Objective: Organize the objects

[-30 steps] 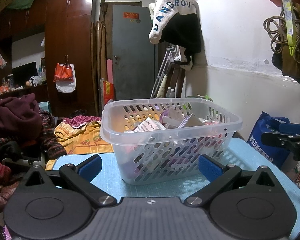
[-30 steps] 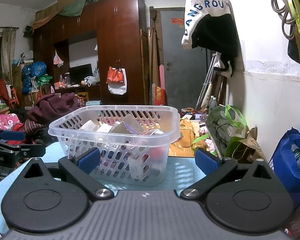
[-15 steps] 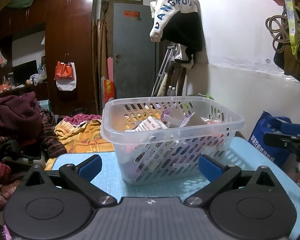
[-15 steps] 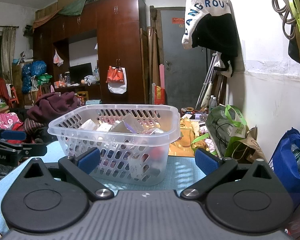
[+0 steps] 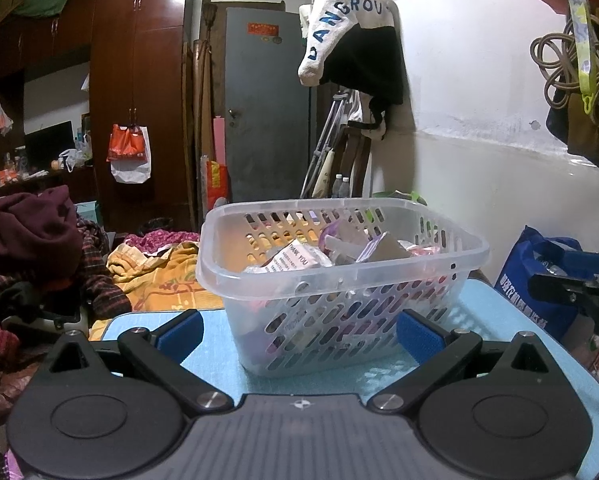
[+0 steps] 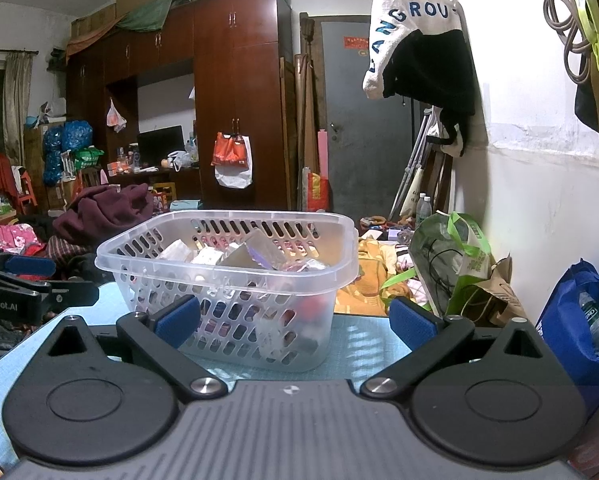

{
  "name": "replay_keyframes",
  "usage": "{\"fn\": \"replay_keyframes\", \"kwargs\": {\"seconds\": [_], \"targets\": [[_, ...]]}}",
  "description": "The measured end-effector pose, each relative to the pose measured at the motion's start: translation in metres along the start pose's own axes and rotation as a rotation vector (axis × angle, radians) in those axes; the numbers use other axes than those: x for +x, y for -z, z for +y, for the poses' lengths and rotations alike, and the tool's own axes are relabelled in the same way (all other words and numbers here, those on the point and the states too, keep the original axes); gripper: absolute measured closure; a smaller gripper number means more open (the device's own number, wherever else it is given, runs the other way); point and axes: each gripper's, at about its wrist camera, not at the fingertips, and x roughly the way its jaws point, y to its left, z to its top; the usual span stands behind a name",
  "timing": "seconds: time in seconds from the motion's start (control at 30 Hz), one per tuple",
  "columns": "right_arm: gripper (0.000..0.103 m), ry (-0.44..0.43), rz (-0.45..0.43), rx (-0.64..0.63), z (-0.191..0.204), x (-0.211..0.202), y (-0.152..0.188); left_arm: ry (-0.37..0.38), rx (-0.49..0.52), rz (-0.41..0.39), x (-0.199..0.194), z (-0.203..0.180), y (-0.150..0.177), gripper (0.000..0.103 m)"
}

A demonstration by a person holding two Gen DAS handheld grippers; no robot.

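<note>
The left gripper [image 5: 298, 330] and right gripper [image 6: 295, 322] are both gaping wide, holding nothing, facing the basket [image 5: 339, 276] (packets piled inside) sitting on the blue table [image 5: 211, 344].

Clear slotted basket [image 5: 339, 276], light-blue table [image 5: 215, 344], blue-padded black claws [image 6: 295, 320]

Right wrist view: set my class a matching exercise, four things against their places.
Things:
1. clear slotted plastic basket
2. white and black hooded garment
3. blue bag holding a water bottle
4. orange and white plastic bag

Places:
A. hanging on the brown wardrobe
B. far right, low
C. on the light blue table
D. high on the wall

Pairs: 1-C, 2-D, 3-B, 4-A
</note>
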Motion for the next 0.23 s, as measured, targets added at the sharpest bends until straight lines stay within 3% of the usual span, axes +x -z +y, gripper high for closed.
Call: {"fn": "replay_keyframes", "kwargs": {"seconds": [0.23], "targets": [[0.000,0.000,0.000,0.000,-0.0005,-0.0001,0.0000,-0.018,0.015,-0.022,-0.0002,-0.0050,-0.0037,0.000]]}}
